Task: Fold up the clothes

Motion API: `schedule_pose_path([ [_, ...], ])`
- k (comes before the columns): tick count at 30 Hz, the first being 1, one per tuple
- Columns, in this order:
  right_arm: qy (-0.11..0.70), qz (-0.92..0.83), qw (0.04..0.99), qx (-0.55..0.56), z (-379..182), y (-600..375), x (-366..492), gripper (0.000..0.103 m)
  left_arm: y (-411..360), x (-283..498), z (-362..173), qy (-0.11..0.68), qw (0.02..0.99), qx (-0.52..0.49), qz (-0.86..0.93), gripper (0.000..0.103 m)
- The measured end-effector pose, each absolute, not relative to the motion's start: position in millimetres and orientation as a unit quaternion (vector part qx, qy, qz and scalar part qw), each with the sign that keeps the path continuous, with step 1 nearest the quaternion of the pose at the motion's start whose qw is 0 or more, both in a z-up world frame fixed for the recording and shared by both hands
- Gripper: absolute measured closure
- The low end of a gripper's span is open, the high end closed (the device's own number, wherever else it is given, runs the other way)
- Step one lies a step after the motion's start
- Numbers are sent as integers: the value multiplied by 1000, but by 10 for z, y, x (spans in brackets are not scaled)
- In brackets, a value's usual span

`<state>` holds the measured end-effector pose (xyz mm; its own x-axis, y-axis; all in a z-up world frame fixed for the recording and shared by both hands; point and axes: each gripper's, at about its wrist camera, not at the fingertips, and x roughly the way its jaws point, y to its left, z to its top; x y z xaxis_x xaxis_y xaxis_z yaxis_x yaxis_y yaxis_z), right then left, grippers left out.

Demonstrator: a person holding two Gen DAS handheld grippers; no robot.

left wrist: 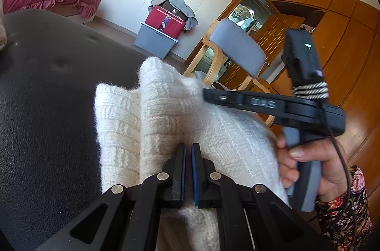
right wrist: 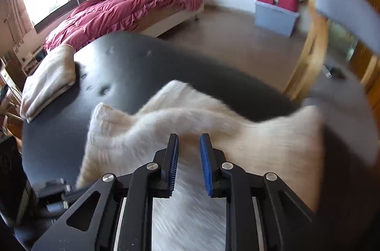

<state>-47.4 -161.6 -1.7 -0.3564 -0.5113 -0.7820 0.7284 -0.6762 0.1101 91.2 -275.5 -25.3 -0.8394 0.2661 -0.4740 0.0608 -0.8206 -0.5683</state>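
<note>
**Cream knit mid-fold, one corner pinned**

Black padded bench (right wrist: 133, 66) — broad, dimpled, used as the folding surface. Far left corner taken by a folded beige cloth (right wrist: 47, 82), set aside, likely to keep the middle free. Cream knitted sweater (left wrist: 166, 113) draped over the near edge of bench, rumpled and partly doubled, not yet flat. Left gripper (left wrist: 189, 147) clamped narrow on a ridge of the knit — probably an anchor so the cloth cannot slide. Right gripper (right wrist: 189, 139), carried by a hand (left wrist: 306, 168) in a floral sleeve, poised over the sweater's right part; jaws parted with a plain gap, nothing pinched, blurred from travel. Presumably seeking the next edge.
</note>
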Motion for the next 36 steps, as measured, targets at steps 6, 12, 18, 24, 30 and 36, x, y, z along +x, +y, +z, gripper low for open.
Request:
schedule_pose_path([
  [6,157,-814,372,417,-260,-1865,-491,82,-2781,917,-268,-302,55,-276,911,98],
  [12,154,-825,383,386,-118,-1798,-361,82,-2774,916,-273,-304,55,-273,911,98],
  [18,134,-786,454,398,52,-1848,-181,82,-2782,899,-267,-304,55,-273,911,98],
  [24,152,-782,436,419,-204,-2121,-271,82,-2782,886,-284,-304,47,-274,911,98],
  [30,137,-785,438,417,-289,-2139,-320,82,-2788,881,-306,-309,50,-273,910,98],
  [36,29,-810,463,358,184,-1538,-149,82,-2786,879,-318,-316,55,-272,907,98],
])
